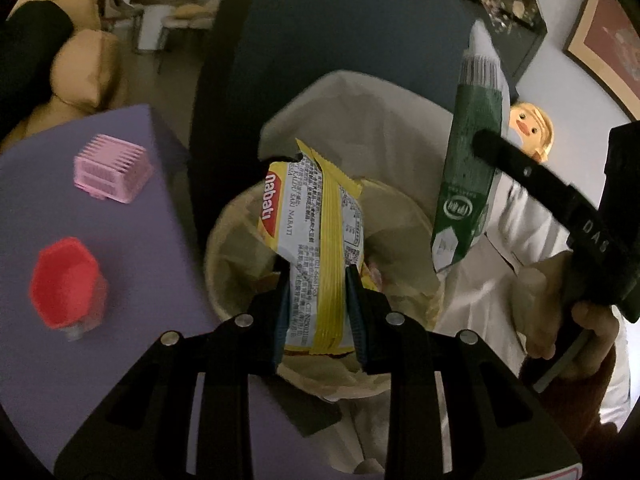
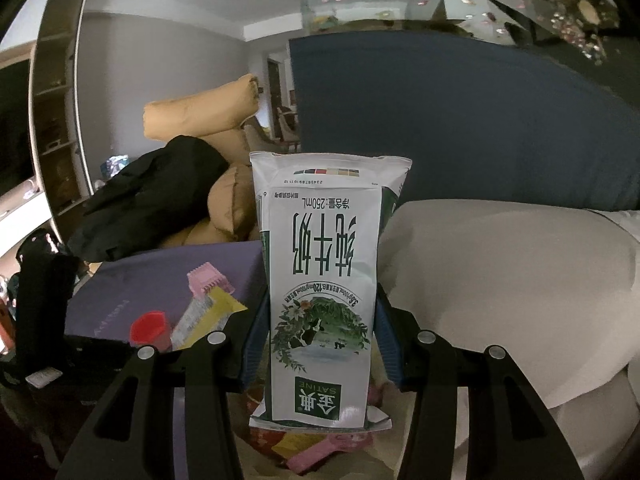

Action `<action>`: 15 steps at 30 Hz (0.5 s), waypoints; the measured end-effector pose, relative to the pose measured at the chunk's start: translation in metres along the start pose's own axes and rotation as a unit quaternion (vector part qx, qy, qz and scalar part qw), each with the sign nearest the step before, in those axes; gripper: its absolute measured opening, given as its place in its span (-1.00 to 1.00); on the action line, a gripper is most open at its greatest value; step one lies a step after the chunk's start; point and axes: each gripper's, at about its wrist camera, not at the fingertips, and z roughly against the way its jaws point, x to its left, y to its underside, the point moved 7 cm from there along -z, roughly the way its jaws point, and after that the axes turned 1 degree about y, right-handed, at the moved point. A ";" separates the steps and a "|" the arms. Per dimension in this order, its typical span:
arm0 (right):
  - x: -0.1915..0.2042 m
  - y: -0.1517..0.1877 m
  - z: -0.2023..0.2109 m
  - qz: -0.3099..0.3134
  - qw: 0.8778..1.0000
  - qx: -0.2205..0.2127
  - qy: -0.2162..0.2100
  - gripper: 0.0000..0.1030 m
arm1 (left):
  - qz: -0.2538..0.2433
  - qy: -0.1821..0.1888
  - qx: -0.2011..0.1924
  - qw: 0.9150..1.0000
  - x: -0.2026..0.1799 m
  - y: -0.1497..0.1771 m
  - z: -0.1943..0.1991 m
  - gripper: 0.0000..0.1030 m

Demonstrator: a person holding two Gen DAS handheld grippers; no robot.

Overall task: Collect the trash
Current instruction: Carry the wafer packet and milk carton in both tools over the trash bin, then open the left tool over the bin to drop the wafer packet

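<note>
Left claw (image 1: 316,300) grips wrapper (image 1: 312,236) over bin (image 1: 224,248); right claw (image 2: 320,320) clamps carton (image 2: 324,280).

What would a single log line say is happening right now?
left gripper: shut on yellow wrapper above bin | right gripper: shut on milk carton | both unreleased

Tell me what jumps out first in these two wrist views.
The yellow Nabati snack wrapper pinched in the left gripper fills the left view's centre, right over the bag-lined trash bin. In the right view, the right gripper clamps a green-and-white milk carton, print upside down. On the purple tabletop at left sit a pink ribbed plastic block and a red-capped jar.
</note>
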 end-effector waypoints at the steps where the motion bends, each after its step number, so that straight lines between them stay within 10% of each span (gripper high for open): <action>1: -0.002 0.001 0.001 -0.003 1.000 -0.001 0.003 -0.10 | -0.002 0.004 0.006 1.000 -0.002 0.001 -0.005 -0.52; 11: -0.019 0.005 -0.006 -0.028 0.999 0.001 0.018 -0.10 | -0.011 0.008 0.053 0.999 -0.011 0.009 -0.057 -0.52; 15: -0.017 0.007 -0.012 -0.030 0.999 0.005 0.019 -0.10 | -0.008 0.009 0.053 0.999 -0.009 0.010 -0.064 -0.21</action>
